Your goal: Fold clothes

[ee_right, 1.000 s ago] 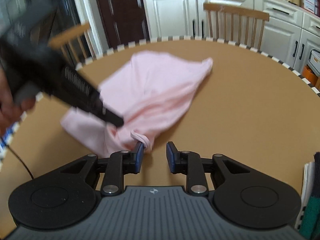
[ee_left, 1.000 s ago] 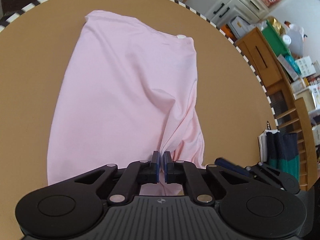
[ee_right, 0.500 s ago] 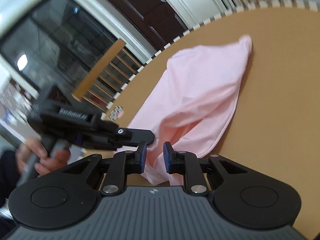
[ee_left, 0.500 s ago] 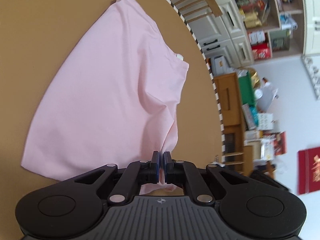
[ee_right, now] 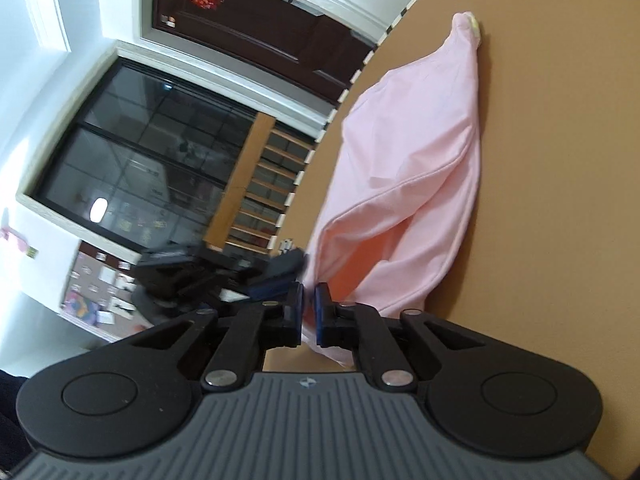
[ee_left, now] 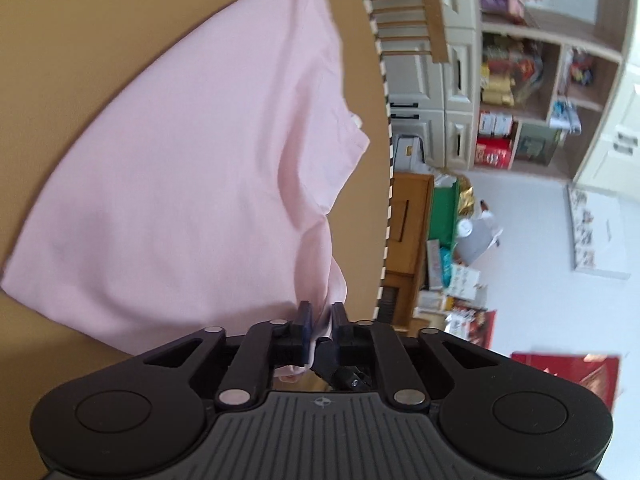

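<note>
Kitchen cupboards and open shelves crowded with packets fill the far right of the left wrist view, beyond a round brown table edged with a black-and-white striped rim. Spread over that table lies a pale pink garment, its far corner reaching toward the rim and a wooden chair back beyond it. At the near edge, the left gripper has its blue-padded jaws standing a little apart, with a bunched fold of the pink cloth between them; motion blur makes it hard to say whether the pads press the cloth. The right wrist view, tilted steeply, shows the same garment lifted into a loose pocket, its far tip resting on the table. The right gripper has its jaws drawn close together on the cloth's near edge, pinching it. Just left of it, blurred, is the left gripper, at the same bunch of cloth. Behind stand a dark glazed window, a dark door and another wooden chair.
</note>
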Tool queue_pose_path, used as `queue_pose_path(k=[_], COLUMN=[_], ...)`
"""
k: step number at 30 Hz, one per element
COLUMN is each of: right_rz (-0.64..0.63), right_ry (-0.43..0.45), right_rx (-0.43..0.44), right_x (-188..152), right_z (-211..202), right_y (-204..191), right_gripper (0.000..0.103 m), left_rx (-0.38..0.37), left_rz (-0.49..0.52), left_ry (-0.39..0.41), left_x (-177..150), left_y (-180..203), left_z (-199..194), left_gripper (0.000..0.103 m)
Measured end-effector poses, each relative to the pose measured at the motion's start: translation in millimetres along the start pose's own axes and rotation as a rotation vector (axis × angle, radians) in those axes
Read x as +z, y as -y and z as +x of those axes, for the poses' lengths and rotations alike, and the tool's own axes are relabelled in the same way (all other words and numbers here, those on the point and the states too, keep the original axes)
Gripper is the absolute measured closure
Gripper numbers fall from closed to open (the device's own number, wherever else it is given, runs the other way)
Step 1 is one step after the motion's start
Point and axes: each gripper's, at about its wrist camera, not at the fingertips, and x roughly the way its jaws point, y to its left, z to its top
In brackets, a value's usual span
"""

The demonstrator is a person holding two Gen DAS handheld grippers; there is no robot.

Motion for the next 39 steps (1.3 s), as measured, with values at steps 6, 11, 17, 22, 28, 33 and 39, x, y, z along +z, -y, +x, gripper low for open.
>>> queue_pose_path(k=[6, 11, 17, 22, 28, 33, 39], right_rz=[0.012, 0.019, -0.009, -0.026, -0.046, -0.162, -0.236], right_ry=[-0.027, -0.058, -0.056, -0.12, -0.066, 0.128, 0.017], right_rx=[-0.105, -0.226, -0.362, -0.427, -0.503, -0.532, -0.423], right_x=[-3, -8, -12, -17, -16, 0, 45], right_z=[-17, -34, -49, -43, -49, -48, 50], right_y=[-2, -2, -5, -6, -18, -39, -31], right_gripper=[0.097, 0.099, 0.101, 0.1, 0.063, 0.069, 0.071], left_rx=[0.252, 0.355, 0.371, 0.364, 0.371, 0.36, 0.49], left_rz=[0.212, 0.246, 0.223, 0.203, 0.3, 0.452, 0.482], left_ry=[0.015, 0.021, 0.02, 0.011, 0.022, 0.135, 0.177], left_x=[-10, -17, -15, -15, -14, -1, 10], left_y=[12, 5, 9, 3, 22, 43, 32], left_z=[-22, -17, -14, -19, -35, -46, -28], left_gripper=[0.081, 0.1, 0.1, 0.1, 0.08, 0.073, 0.088])
